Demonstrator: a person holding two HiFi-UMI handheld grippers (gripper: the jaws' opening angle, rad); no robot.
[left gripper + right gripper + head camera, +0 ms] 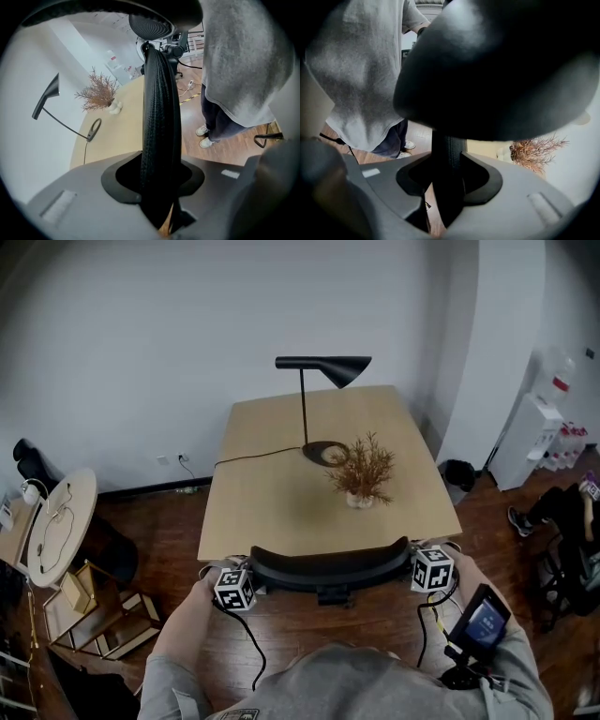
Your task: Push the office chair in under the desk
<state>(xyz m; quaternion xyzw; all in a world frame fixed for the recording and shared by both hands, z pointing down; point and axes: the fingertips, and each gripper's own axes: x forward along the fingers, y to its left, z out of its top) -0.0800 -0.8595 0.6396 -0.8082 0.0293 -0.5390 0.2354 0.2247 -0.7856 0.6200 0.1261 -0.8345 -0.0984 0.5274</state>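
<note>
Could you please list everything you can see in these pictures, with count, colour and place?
desk: one, light wood, centre, by the far wall.
lamp: one, black, on the desk beside the plant.
dried plant: one, brown in a white pot, on the desk.
office chair: one, black, backrest at the desk's near edge.
round table: one, pale wood, far left.
water dispenser: one, white, far right.
small screen: one, black, by the right wrist.
left gripper: one, grey, closed on the backrest's left end.
right gripper: one, grey, closed on the backrest's right end.
sleeves: two, grey, bottom.
</note>
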